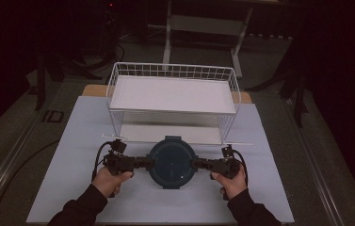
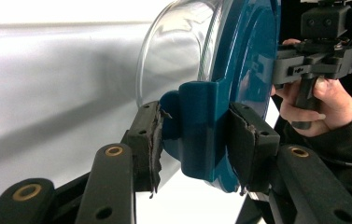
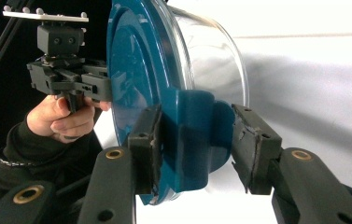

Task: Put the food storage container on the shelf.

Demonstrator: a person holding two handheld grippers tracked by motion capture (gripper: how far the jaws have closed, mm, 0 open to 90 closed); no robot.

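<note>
A round clear container with a dark blue lid (image 1: 172, 162) rests on the white table mat, just in front of the wire shelf. My left gripper (image 1: 150, 163) meets its left side and my right gripper (image 1: 194, 163) its right side. In the left gripper view the jaws (image 2: 194, 135) are shut on a blue latch tab (image 2: 197, 126) of the lid, pads pressing both faces. The right gripper view shows its jaws (image 3: 194, 140) closed around the opposite latch tab (image 3: 192, 135). The clear bowl wall (image 2: 173, 51) shows nothing inside.
A white wire shelf (image 1: 173, 94) with a flat white top stands right behind the container, with its low opening facing me. The white mat (image 1: 71, 141) has free room to left and right. Dark floor and stands surround the table.
</note>
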